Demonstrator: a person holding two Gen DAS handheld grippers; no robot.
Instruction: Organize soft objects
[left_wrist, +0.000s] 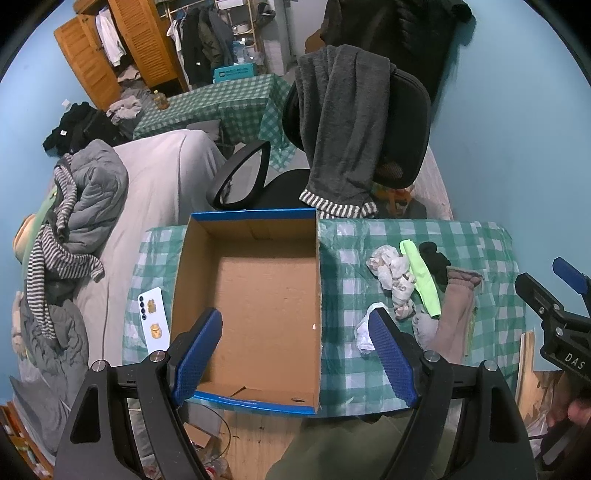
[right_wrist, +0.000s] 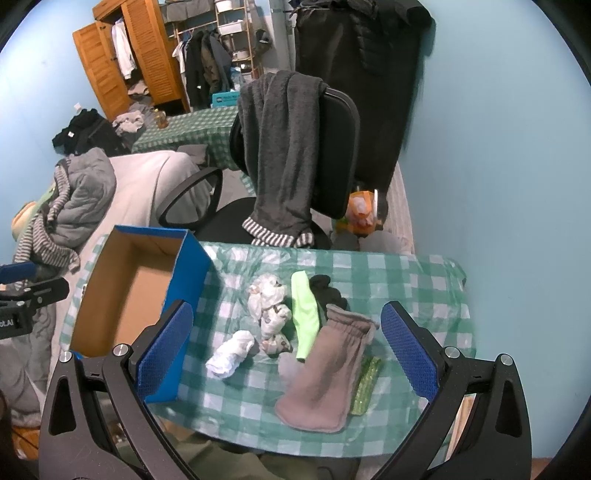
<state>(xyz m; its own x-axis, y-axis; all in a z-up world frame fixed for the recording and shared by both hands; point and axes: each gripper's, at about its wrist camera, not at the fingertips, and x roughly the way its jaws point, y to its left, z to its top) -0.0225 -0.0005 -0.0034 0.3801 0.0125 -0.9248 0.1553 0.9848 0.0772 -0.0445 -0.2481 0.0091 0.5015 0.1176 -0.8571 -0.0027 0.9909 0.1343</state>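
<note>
Socks and soft bits heaped on checked tablecloth (right_wrist: 406, 273), all at approx 3 o'clock of open cardboard box (left_wrist: 258, 295), which looks empty inside. Biggest first: grey-brown fleece sock (right_wrist: 325, 373), lying flat, cuff at 1 o'clock, toe at 7 o'clock, long axis running roughly diag. toward right gripper (right_wrist: 284, 350). Sits dead between right gripper's blue pads (right_wrist: 408, 354), fingers spread wide, grasping nothing. Likely first pick for right side, being nearest; left gripper (left_wrist: 295, 354) hangs over box's near edge w/ fingers likewise released and empty, so well apart from sock. Next down: neon green sock (right_wrist: 304, 314), long and narrow, axis 12 to 6 o'clock, touching fleece sock's cuff side at 10 o'clock. Then patterned white bundle (right_wrist: 271, 306), crumpled, just beside green one at 9 o'clock. Black sock (right_wrist: 327, 293), bunched, at 12 o'clock of fleece cuff. White balled sock (right_wrist: 231, 356), closest to box, at 9 o'clock of fleece sock. Smallest: green glittery strip (right_wrist: 365, 384) tucked along fleece sock's 3 o'clock edge, partly under it; identity unclear. Phone (left_wrist: 151, 317) w/ stickers at 9 o'clock of box, not soft, prob. stays.
</note>
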